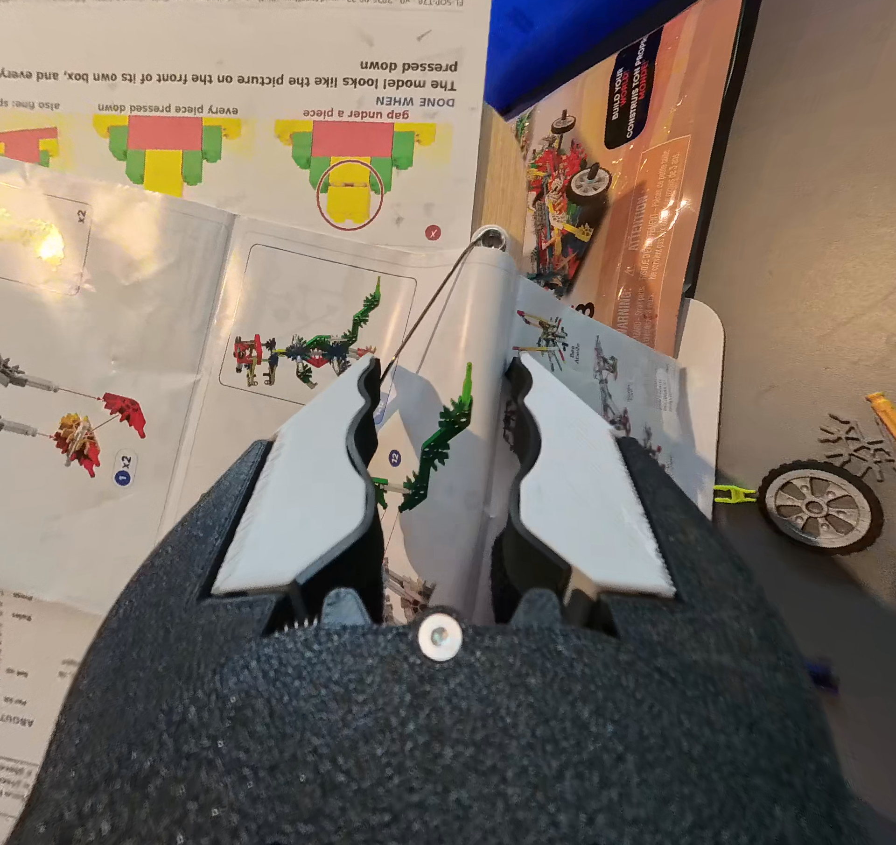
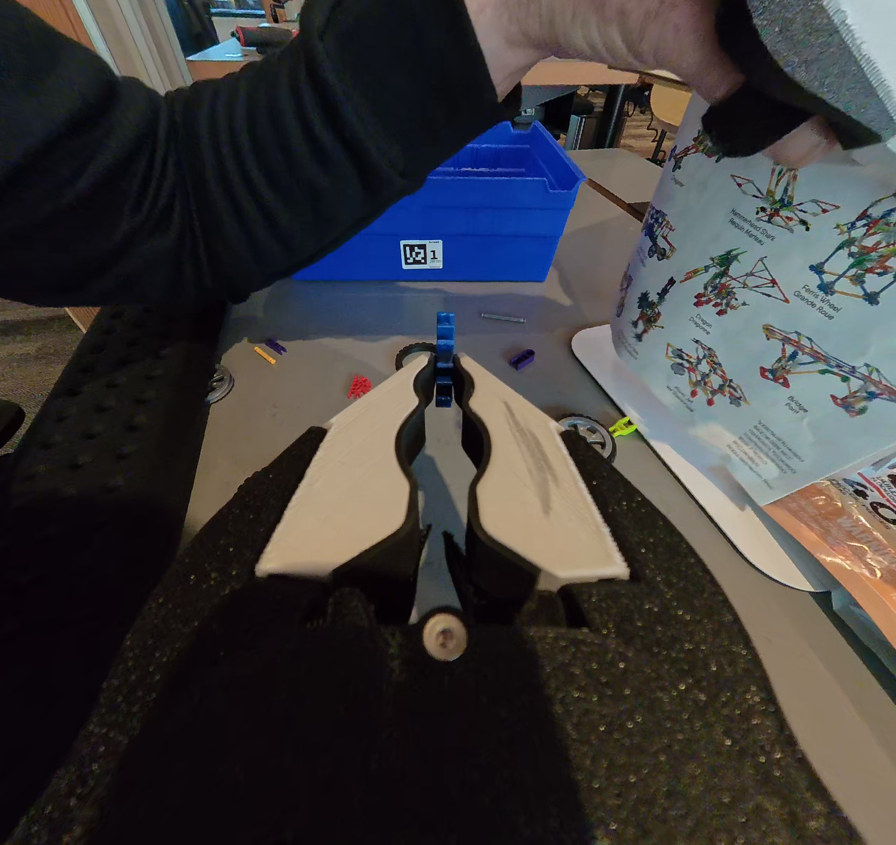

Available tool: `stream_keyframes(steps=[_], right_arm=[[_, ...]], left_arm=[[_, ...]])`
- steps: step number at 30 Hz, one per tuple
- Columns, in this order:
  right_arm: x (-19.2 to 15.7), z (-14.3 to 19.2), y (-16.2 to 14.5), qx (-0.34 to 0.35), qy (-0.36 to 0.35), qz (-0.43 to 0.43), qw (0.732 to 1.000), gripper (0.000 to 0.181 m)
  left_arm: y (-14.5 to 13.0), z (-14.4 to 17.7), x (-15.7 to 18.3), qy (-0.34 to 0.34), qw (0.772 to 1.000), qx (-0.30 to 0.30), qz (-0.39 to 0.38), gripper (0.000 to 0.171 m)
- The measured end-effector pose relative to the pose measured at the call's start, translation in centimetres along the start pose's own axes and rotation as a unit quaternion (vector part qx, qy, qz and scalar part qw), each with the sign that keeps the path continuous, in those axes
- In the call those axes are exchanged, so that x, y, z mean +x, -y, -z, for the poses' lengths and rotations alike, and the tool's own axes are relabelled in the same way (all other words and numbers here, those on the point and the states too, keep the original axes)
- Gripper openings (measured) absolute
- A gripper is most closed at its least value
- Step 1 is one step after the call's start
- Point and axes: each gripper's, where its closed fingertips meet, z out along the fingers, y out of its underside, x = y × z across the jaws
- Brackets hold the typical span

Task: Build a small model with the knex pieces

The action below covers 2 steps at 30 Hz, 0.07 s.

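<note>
— White-padded left gripper (image 1: 439, 366): jaws parted, nothing held, over the open booklet (image 1: 271, 336); its fold runs toward twelve o'clock.
— And the right gripper (image 2: 443, 361)?
— Jaws pinched on an upright blue piece (image 2: 444, 361); blue bin (image 2: 465, 220) at twelve, bare grey table (image 2: 572, 288) between.

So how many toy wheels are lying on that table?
3 show: one behind the right gripper, one right of it by a lime piece, one half hidden under the sleeve. More may be hidden.
</note>
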Motion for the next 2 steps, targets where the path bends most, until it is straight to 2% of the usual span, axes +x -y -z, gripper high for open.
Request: stream_keyframes(steps=[2], right_arm=[[-0.02,0.01,0.04,0.001,0.0,0.0,1.0,0.006]], left_arm=[[0.11,0.17,0.1,0.01,1.0,0.003,-0.005,0.055]])
